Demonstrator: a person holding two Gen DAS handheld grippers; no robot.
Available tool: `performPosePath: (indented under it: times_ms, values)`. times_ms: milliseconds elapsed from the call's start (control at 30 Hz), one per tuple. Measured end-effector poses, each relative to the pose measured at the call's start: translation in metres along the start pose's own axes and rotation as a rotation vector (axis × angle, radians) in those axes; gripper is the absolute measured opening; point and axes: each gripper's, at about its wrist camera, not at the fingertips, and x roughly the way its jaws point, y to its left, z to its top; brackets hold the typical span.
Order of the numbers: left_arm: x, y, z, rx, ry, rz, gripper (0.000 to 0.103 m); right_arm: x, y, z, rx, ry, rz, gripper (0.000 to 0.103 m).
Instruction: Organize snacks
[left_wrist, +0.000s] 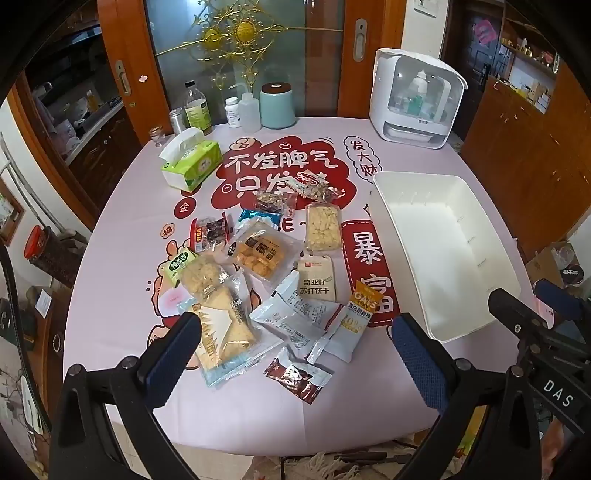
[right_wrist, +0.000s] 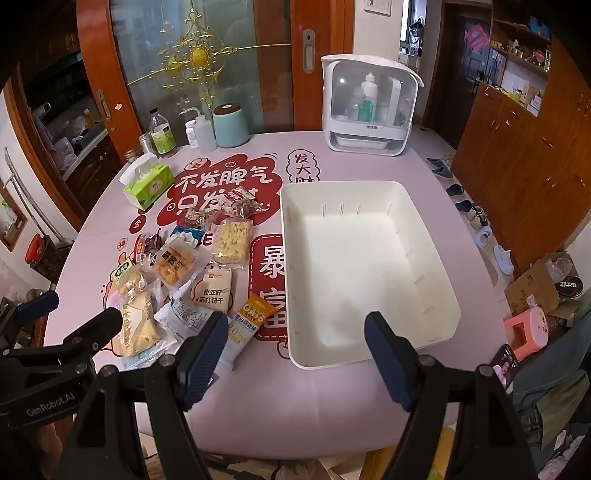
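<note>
both grippers hover over the table's near edge, tilted down. left gripper (left_wrist: 295, 347) jaws spread wide, nothing between them; the snack packets (left_wrist: 266, 273) lie spread just ahead of it, left of centre on the pink tablecloth (left_wrist: 122, 295) (brown wrapper (left_wrist: 297, 380) nearest). right gripper (right_wrist: 295, 354) also released, empty, its fingers framing the near left corner of the empty white bin (right_wrist: 369, 273), which sits toward the right edge, just beside the oats bar (right_wrist: 247, 325).
</note>
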Motion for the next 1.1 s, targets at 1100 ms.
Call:
performPosePath:
  times_ms: [1100]
  values:
    - [0.01, -0.001, 0.002, -0.008, 0.011, -0.009, 0.102, 0.005, -0.003, 0.0, 0.0, 0.01, 0.009, 0.077]
